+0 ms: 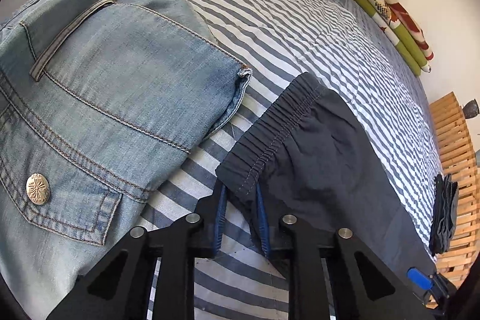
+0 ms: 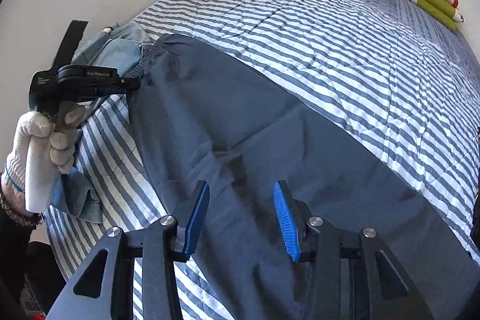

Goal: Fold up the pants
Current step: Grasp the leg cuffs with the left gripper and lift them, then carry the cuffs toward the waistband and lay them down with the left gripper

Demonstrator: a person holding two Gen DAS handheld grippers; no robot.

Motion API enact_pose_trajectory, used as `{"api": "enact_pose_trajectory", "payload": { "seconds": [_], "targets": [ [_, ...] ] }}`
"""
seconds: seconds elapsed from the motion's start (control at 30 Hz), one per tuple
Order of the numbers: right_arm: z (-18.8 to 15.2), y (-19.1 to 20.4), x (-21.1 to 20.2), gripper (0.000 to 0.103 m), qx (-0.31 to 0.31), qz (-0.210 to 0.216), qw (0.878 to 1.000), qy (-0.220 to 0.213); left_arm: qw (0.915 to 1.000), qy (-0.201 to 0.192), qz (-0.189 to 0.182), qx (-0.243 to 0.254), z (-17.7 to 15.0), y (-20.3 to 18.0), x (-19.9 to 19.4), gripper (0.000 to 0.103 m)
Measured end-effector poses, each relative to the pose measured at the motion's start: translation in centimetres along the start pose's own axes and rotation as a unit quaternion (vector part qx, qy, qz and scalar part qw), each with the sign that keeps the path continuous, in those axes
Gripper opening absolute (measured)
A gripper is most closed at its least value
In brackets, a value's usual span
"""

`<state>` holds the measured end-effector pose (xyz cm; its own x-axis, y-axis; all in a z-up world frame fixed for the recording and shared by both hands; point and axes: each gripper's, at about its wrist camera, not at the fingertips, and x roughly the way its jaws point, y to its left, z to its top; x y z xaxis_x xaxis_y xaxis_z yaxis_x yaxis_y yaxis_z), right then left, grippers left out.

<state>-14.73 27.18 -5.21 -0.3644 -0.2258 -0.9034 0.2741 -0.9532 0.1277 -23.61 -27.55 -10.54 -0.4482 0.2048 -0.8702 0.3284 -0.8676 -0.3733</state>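
Dark navy pants (image 1: pixel 324 146) with an elastic waistband (image 1: pixel 279 125) lie spread on the striped bed. My left gripper (image 1: pixel 241 218) is shut on the near corner of that waistband; the fabric sits pinched between its blue pads. In the right wrist view the same gripper (image 2: pixel 135 84), held by a gloved hand (image 2: pixel 39 140), bites the waistband at the far left of the pants (image 2: pixel 240 116). My right gripper (image 2: pixel 241 221) hovers over the middle of the pants. Its blue pads (image 2: pixel 285 224) stand apart with nothing gripped.
Folded light-blue jeans (image 1: pixel 105 86) lie just left of the dark pants, also in the right wrist view as jeans (image 2: pixel 120 47). A green and red folded blanket (image 1: pixel 390 14) lies against the far wall. A dark folded cloth (image 1: pixel 444 215) rests by a wooden slatted frame (image 1: pixel 456 146).
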Motion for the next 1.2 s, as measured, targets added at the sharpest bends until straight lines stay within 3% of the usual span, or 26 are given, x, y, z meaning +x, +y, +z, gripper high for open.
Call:
{"api": "enact_pose_trajectory", "payload": {
  "seconds": [0.2, 0.27, 0.3, 0.33, 0.4, 0.47, 0.5, 0.53, 0.63, 0.77, 0.9, 1.03, 1.1, 1.2],
  "targets": [
    [-0.8, -0.6, 1.9, 0.041, 0.018, 0.005, 1.0, 0.024, 0.9997, -0.009, -0.018, -0.009, -0.1, 0.1, -0.7, 0.017],
    [-0.9, -0.7, 2.3, 0.041, 0.023, 0.006, 0.999, 0.028, 0.9998, -0.002, -0.019, -0.008, -0.3, 0.0, -0.2, 0.028],
    [-1.0, -0.8, 2.4, 0.041, 0.026, 0.01, 0.999, 0.029, 0.9996, 0.006, -0.024, -0.014, -0.1, 0.5, 0.0, 0.044],
    [-1.1, -0.8, 2.5, 0.041, 0.027, 0.012, 0.999, 0.03, 0.9989, 0.013, -0.038, -0.024, -0.2, 0.7, 0.3, 0.054],
    [-1.1, -0.8, 2.4, 0.041, 0.025, 0.006, 0.999, 0.03, 0.9984, 0.008, -0.048, -0.029, 0.1, 0.4, 0.7, 0.058],
    [-1.0, -0.9, 2.4, 0.041, 0.026, 0.005, 0.999, 0.029, 0.9994, 0.0, -0.03, -0.019, 0.4, -0.3, 1.2, 0.051],
    [-0.9, -1.0, 2.4, 0.041, 0.027, 0.006, 0.999, 0.029, 0.9999, -0.004, -0.011, -0.011, 0.3, -0.7, 1.4, 0.035],
    [-0.9, -1.0, 2.4, 0.041, 0.027, 0.005, 0.999, 0.029, 0.9999, -0.008, -0.002, -0.006, 0.2, -1.0, 1.5, 0.029],
    [-1.1, -1.1, 2.5, 0.041, 0.028, 0.005, 0.999, 0.028, 0.9999, -0.01, -0.009, -0.009, 0.1, -1.3, 1.5, 0.017],
    [-1.3, -1.5, 2.4, 0.041, 0.038, 0.007, 0.999, 0.028, 0.9994, -0.03, -0.015, -0.006, -0.5, -1.0, -0.8, 0.013],
    [-1.8, -2.7, 2.0, 0.041, 0.063, 0.017, 0.997, 0.03, 0.9977, -0.059, -0.031, 0.012, -0.7, -3.1, -4.5, 0.013],
    [-3.0, -3.6, 4.0, 0.042, 0.084, 0.025, 0.994, 0.063, 0.9941, -0.084, -0.051, 0.046, -0.6, -6.9, -8.4, 0.012],
    [-3.2, -3.1, 3.7, 0.041, 0.063, 0.012, 0.996, 0.054, 0.9907, -0.095, -0.059, 0.077, -1.5, -9.4, -10.7, 0.012],
    [-3.6, -4.0, 1.5, 0.041, 0.082, 0.034, 0.995, 0.039, 0.9849, -0.101, -0.08, 0.116, -2.7, -13.8, -13.4, 0.012]
  ]
}}
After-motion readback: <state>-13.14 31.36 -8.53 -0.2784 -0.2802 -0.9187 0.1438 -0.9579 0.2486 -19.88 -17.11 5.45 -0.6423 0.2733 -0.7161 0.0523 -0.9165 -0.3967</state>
